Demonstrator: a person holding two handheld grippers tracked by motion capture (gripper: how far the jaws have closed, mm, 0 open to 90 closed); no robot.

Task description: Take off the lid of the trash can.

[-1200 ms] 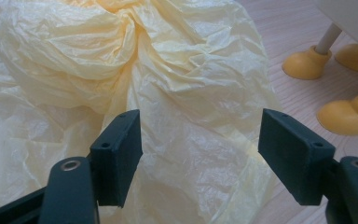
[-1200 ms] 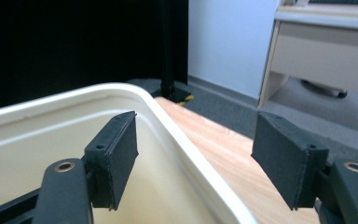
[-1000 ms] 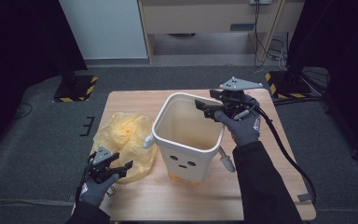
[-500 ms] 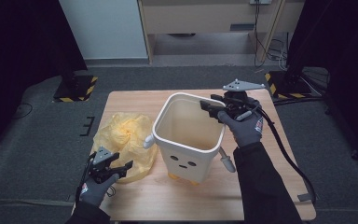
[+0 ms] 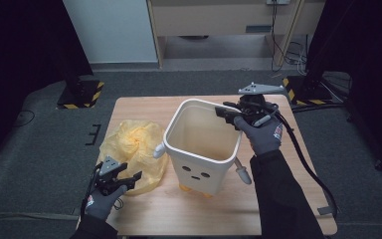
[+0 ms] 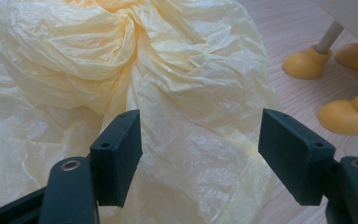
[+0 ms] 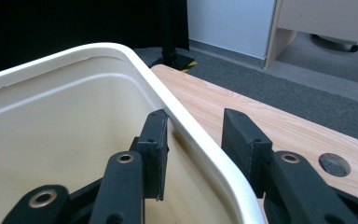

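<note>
A white bin point(image 5: 201, 157) with a small face and yellow feet point(image 6: 303, 63) stands upright in the middle of the wooden table point(image 5: 144, 107). My right gripper point(image 5: 227, 113) straddles its far right rim point(image 7: 121, 51): one jaw is inside the bin, the other outside. The jaws of the right gripper point(image 7: 193, 119) have just been closing, and a little gap still shows at the outer pad. A crumpled yellow plastic bag point(image 5: 132, 142) lies left of the bin. My left gripper point(image 5: 129, 177) hovers open at the bag's near edge, with the bag point(image 6: 182, 93) beyond its pads.
Black stands with striped bases sit on the floor at the back left point(image 5: 79, 94) and back right point(image 5: 303, 92). A cable point(image 5: 303, 159) trails from the right gripper over the table's right side. A white arm point(image 5: 242, 172) sticks out of the bin's right wall.
The right gripper's jaws have narrowed around the bin's rim. Both hands, the bin and the bag have kept their places.
</note>
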